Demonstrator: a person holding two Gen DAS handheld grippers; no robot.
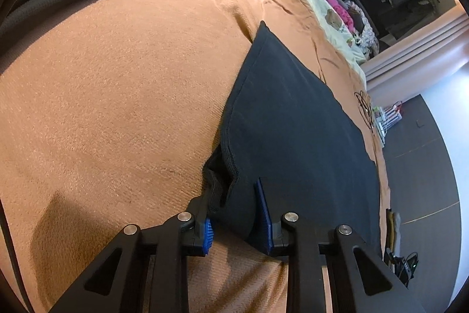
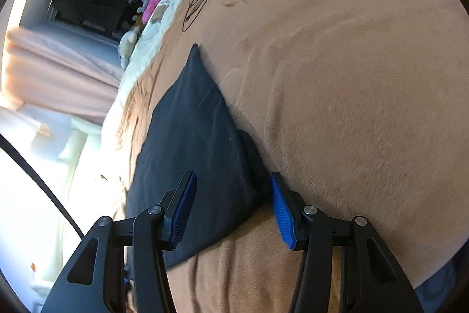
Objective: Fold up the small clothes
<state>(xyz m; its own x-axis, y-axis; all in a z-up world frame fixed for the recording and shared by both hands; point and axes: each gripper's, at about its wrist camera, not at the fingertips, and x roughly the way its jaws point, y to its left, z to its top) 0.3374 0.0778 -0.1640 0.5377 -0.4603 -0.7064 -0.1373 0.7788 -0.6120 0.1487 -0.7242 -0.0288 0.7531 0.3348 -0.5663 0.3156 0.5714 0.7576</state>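
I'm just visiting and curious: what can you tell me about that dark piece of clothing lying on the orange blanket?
The dark garment is black or very dark navy, a smooth knit, lying flat on the fuzzy orange blanket in a roughly triangular, partly folded shape tapering to a far point. One edge shows a stitched hem with layers bunched beneath. The left gripper has a near corner between its blue pads; the right gripper straddles another corner, jaws wider and not pressing.
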